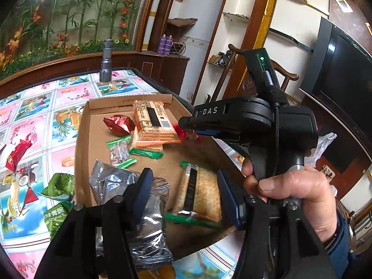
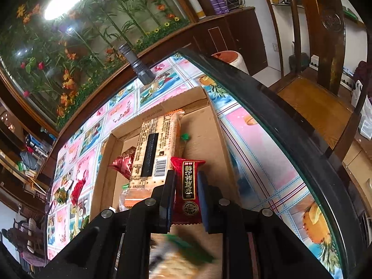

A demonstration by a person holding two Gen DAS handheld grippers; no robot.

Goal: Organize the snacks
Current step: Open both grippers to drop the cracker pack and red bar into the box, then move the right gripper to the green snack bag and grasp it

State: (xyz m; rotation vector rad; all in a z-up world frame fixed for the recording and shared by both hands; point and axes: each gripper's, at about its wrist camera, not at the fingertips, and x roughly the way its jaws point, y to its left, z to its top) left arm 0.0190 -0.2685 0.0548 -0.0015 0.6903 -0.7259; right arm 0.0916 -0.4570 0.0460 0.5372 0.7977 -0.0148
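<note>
While the cardboard tray [image 1: 86, 139] is filling up, work is running left to right across the flower-print table [image 1: 34, 107].

Far left, still outside the tray: a red candy wrapper [image 1: 17, 153] and green tea packets [image 1: 59, 200] are lying on the cloth. I'd say these are pending.

Left gripper [image 1: 183, 197] is hovering over the near end of the tray, jaws standing partly open with nothing pinched. A silver foil bag [image 1: 139, 211] is sitting just under the left pad, a green-edged cracker pack [image 1: 200, 193] lying between the jaws below. Neither is gripped as far as I can tell.

Mid tray: a red foil candy [image 1: 119, 124], a small green-sealed sachet [image 1: 119, 150] and the long orange biscuit pack [image 1: 151, 123] are lying towards the far side.

Right gripper [image 2: 186, 197] is holding a red snack packet [image 2: 187, 186], jaws nearly closed and pinching its lower half, packet standing upright just right of the biscuit pack.

For a clean step, I'd be lowering it into the bare strip right of the biscuit pack, keeping it parallel, releasing only once it's touching the floor. Risk: clipping the tray's right wall or the left gripper crowding the near end.
</note>
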